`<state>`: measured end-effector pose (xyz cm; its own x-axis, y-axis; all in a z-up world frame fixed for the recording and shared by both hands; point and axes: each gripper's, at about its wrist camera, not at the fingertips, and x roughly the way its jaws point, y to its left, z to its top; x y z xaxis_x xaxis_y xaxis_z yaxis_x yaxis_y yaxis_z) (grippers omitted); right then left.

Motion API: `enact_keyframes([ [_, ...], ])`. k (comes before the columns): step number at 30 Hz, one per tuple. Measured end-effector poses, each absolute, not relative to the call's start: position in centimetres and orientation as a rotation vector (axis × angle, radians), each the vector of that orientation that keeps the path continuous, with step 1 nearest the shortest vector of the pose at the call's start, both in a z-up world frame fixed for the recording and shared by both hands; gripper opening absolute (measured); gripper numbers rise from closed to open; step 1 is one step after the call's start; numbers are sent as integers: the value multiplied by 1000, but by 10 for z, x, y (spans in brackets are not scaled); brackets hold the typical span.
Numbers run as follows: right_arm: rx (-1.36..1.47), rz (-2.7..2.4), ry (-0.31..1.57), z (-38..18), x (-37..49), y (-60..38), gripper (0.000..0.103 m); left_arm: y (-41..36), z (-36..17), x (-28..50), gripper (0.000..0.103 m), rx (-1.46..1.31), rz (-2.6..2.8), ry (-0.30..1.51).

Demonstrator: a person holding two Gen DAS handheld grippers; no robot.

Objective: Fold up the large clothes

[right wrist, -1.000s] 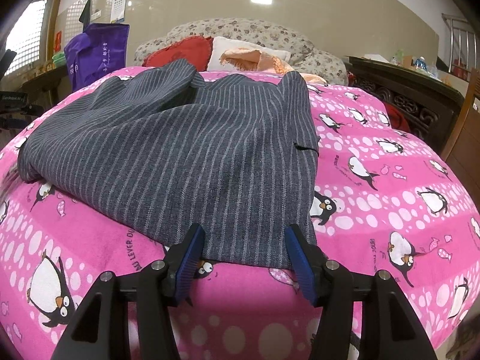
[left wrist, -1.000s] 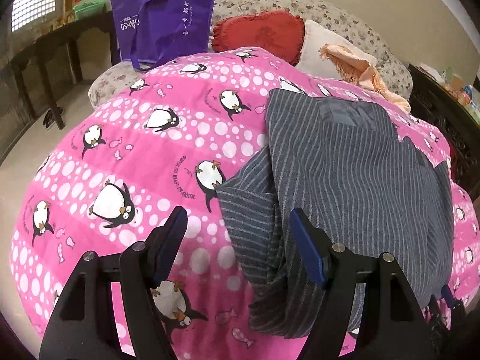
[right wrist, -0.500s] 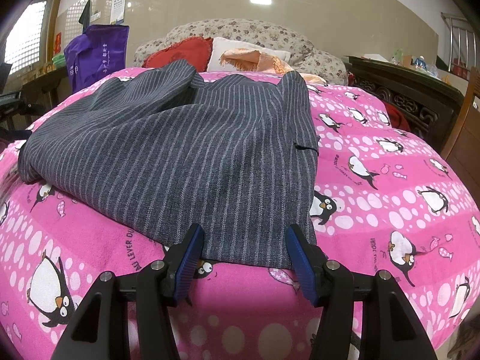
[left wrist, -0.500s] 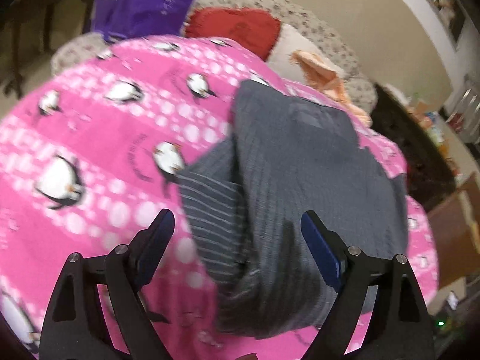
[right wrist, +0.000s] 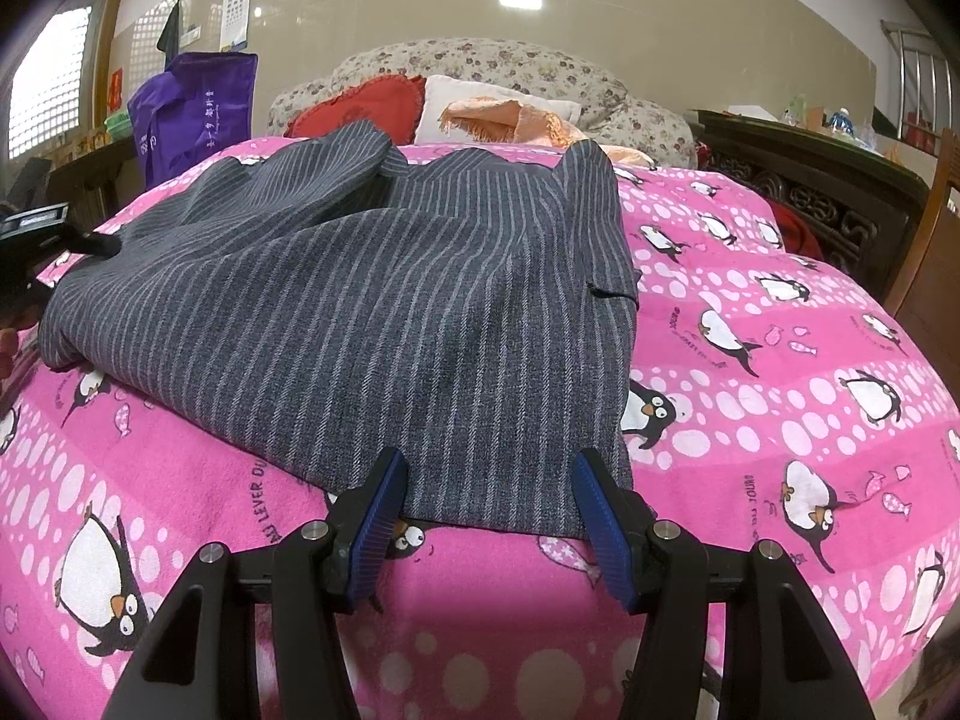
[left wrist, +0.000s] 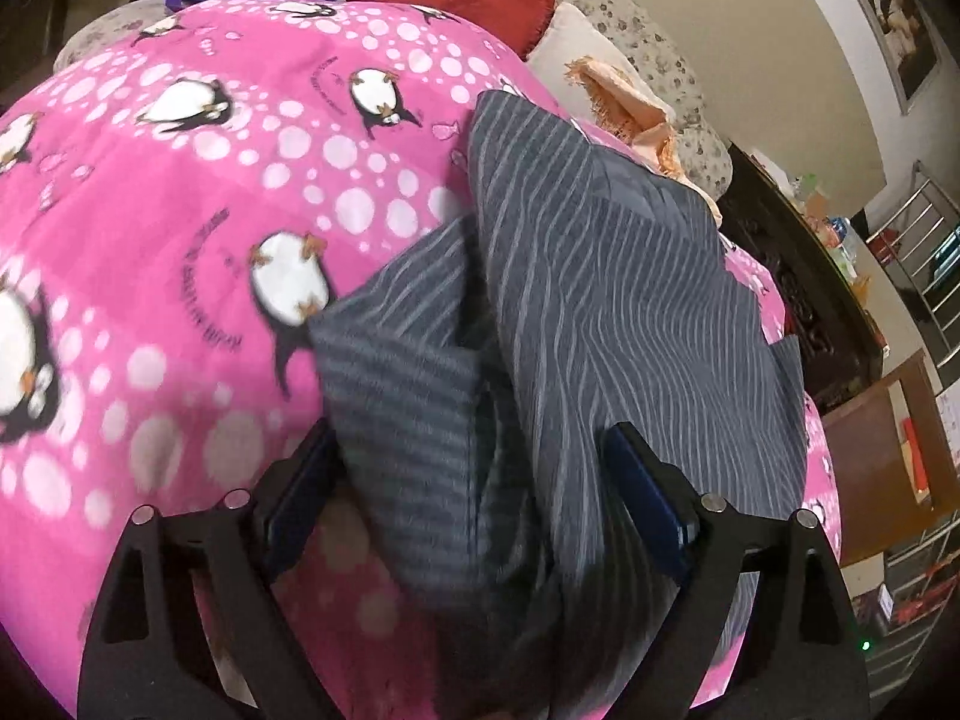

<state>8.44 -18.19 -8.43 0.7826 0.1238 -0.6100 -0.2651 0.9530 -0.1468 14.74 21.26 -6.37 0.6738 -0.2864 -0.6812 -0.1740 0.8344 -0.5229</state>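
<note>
A grey pinstriped garment (right wrist: 372, 312) lies spread on a pink penguin blanket (right wrist: 780, 372) over a bed. In the left wrist view its bunched left edge (left wrist: 420, 420) sits between the fingers of my left gripper (left wrist: 474, 498), whose jaws are opening wide; the pads stand clear of the cloth on the right, and the left pad (left wrist: 294, 504) is partly hidden behind it. My right gripper (right wrist: 489, 480) is open at the garment's near hem, which lies flat between its blue pads (right wrist: 600, 516) without being pinched.
A purple bag (right wrist: 192, 114), a red heart cushion (right wrist: 360, 108), a white pillow (right wrist: 456, 102) and an orange cloth (right wrist: 510, 117) lie at the bed's head. A dark carved cabinet (right wrist: 828, 192) and a wooden chair (right wrist: 936, 252) stand to the right.
My left gripper has dipped and closed in on the garment's bunched edge while its jaws spread wider; the cloth now lies between its fingers. The right gripper has stayed still.
</note>
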Motion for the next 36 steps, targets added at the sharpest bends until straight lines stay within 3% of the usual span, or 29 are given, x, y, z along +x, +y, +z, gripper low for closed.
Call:
enact_keyframes([
  [7, -230, 212, 638, -84, 85, -182, 56, 188, -58, 158, 100, -525, -274, 887],
  [9, -231, 212, 638, -84, 85, -182, 56, 197, -59, 159, 87, -519, -240, 897],
  [12, -230, 213, 639, -84, 85, -182, 56, 215, -65, 161, 78, -573, -231, 911],
  [18, -232, 211, 638, -84, 85, -182, 57, 186, -57, 167, 78, -356, -358, 994],
  [36, -230, 212, 637, -85, 85, -183, 57, 179, -63, 184, 75, -227, -346, 925],
])
